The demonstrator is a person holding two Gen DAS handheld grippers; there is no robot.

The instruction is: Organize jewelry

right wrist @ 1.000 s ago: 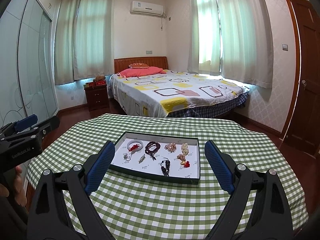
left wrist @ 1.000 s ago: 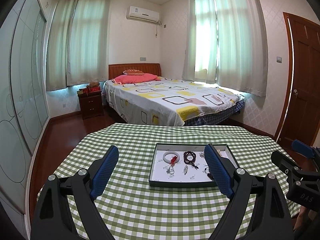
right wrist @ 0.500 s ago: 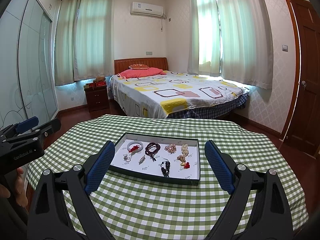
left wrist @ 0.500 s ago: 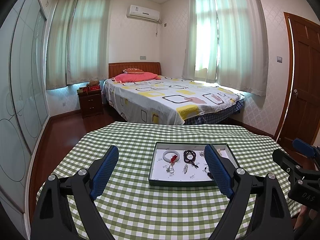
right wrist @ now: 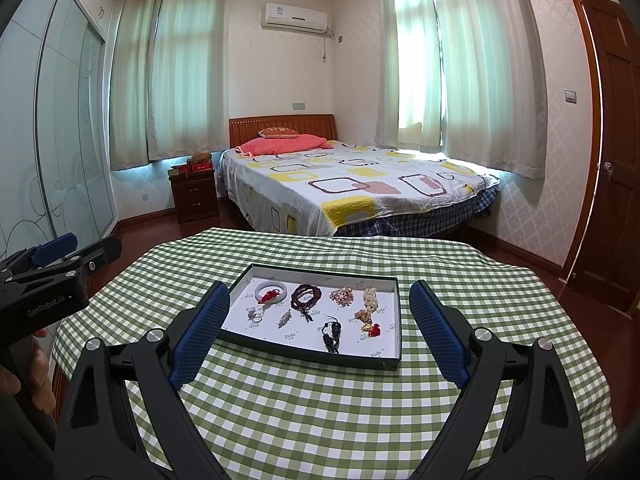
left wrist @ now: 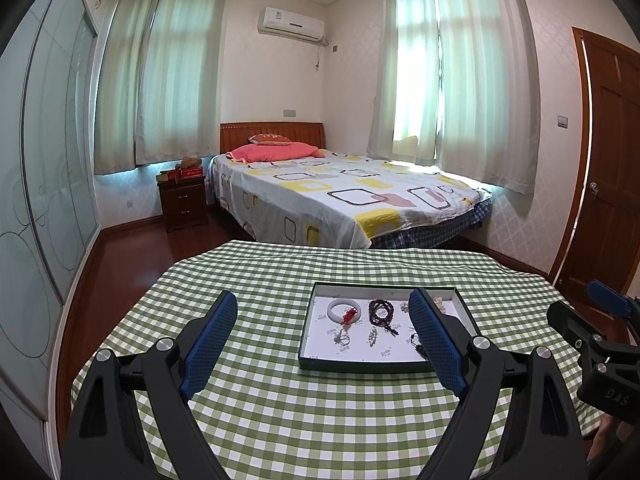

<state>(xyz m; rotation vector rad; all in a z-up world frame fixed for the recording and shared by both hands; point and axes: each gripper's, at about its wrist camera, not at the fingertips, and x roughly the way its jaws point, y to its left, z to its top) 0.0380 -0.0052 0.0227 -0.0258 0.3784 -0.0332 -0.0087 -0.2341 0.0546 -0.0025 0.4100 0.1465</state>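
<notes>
A: What do we have, biggest first?

B: We see the bed (right wrist: 360,184) at the far side of the room, then the table (right wrist: 320,412) under its green checked cloth. On the table lies the dark-rimmed tray (right wrist: 394,316) with a white floor, a little right of centre in our left view.

A: And our tongs?

B: Both pairs stand wide apart and hold nothing. The left tongs (left wrist: 322,344) hang above the near part of the table, their right finger (left wrist: 436,344) overlapping the tray's right side in view. The right tongs (right wrist: 318,334) frame the tray from the near side.

A: The jewelry?

B: All inside the tray. We count the dark bead bracelet (right wrist: 306,296) at the far middle, the white bangle (right wrist: 272,291) with a red tassel to its left, the pale bead cluster (right wrist: 342,296) to its right, and the black pendant (right wrist: 332,334) nearer us.
</notes>
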